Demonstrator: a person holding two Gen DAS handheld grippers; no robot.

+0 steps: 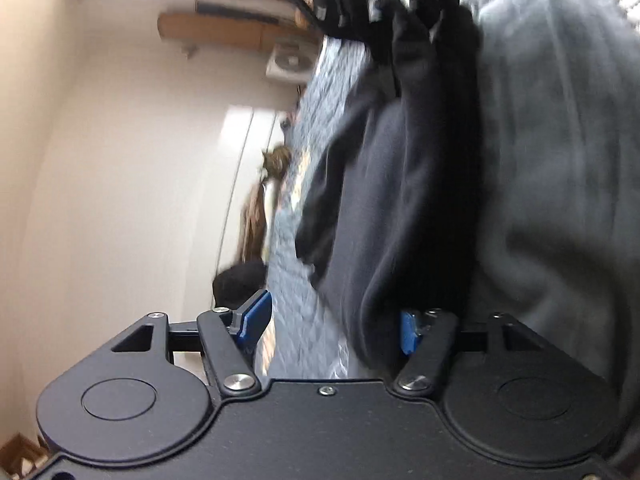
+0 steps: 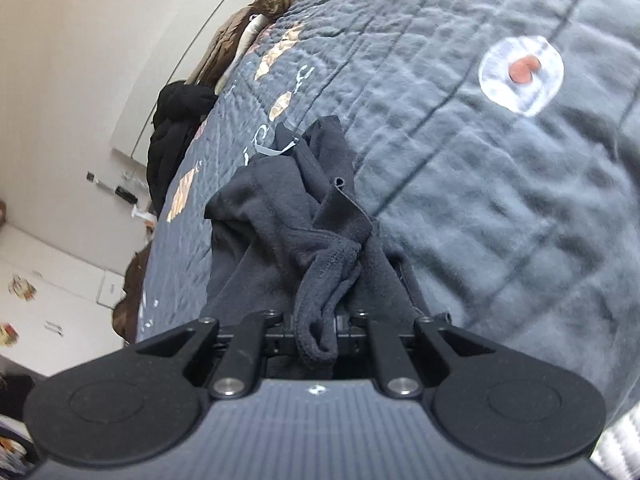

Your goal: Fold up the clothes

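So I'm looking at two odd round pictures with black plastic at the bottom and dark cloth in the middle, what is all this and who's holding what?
There is no robot here. A person holds a hand tool with two jaws in each hand, and a wide-angle camera on each tool looks forward along those jaws, so the black plastic is the tool itself.

One picture comes from the left gripper. Its blue-tipped jaws stand apart, with dark cloth lying against one.

The other comes from the right gripper, whose jaws are closed on a bunched edge of the black garment.

The garment lies crumpled on a grey quilted bedspread. More dark clothes are heaped at the bed's far edge.
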